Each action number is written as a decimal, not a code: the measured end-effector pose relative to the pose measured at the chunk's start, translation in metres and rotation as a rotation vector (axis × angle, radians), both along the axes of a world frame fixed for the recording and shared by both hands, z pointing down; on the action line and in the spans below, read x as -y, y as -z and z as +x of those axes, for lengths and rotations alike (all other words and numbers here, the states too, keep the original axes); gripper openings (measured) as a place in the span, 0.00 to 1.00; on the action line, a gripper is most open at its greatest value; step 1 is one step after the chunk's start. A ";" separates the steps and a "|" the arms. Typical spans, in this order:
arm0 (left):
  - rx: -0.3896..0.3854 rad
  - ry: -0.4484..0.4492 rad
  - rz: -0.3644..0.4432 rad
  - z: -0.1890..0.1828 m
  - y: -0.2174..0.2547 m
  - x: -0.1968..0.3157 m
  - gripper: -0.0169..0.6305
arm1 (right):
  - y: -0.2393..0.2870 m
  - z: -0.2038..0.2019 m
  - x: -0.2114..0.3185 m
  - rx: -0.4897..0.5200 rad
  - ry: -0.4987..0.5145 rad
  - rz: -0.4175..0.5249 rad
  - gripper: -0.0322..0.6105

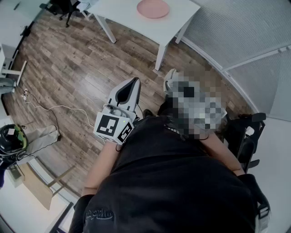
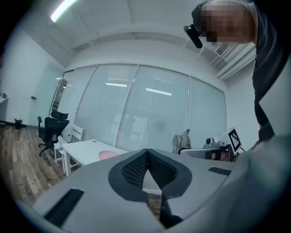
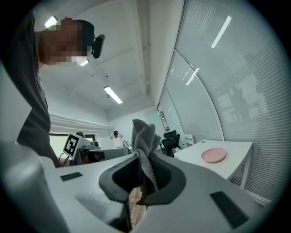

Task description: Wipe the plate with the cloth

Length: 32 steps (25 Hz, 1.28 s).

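Right gripper (image 3: 146, 159) is clamping its fingers on the grey cloth (image 3: 144, 136); left gripper (image 2: 146, 154) is holding its fingers together, empty. Pink plate (image 3: 213, 155) is lying on the white tabletop (image 3: 229, 169), well apart.

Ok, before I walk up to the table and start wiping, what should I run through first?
1. Cloth gripped: ok. The grey cloth is clamped in the right gripper and sticks out past its tips.
2. Left gripper free: ok. Its jaws are shut with nothing between them.
3. Plate found: ok. The pink plate lies on the white table.
4. Plate in reach: not ok. A stretch of wood floor lies between the person and the table.
5. Dirt on the plate: cannot tell. It is too far off to see.
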<state>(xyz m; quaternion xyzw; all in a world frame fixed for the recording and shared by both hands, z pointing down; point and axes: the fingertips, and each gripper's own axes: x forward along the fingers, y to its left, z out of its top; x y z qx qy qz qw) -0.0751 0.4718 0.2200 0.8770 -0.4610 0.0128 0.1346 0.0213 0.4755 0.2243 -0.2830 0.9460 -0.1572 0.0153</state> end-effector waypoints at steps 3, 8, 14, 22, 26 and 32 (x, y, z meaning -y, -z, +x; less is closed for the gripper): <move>-0.003 0.000 -0.005 0.001 -0.001 0.005 0.05 | 0.000 0.000 0.006 -0.002 0.002 -0.001 0.11; -0.007 0.006 -0.016 0.003 -0.005 0.012 0.05 | -0.005 0.004 0.015 -0.006 -0.005 -0.010 0.11; -0.003 0.001 -0.038 0.016 -0.014 0.026 0.05 | -0.015 0.016 0.030 0.006 -0.005 -0.045 0.11; 0.002 0.001 -0.057 0.049 -0.021 0.065 0.05 | -0.021 0.050 0.070 0.019 -0.011 -0.063 0.11; 0.003 0.016 -0.051 0.071 -0.020 0.101 0.05 | -0.021 0.076 0.103 0.026 -0.002 -0.065 0.11; -0.011 0.046 -0.022 0.115 -0.012 0.151 0.05 | -0.016 0.119 0.153 0.028 0.043 -0.069 0.11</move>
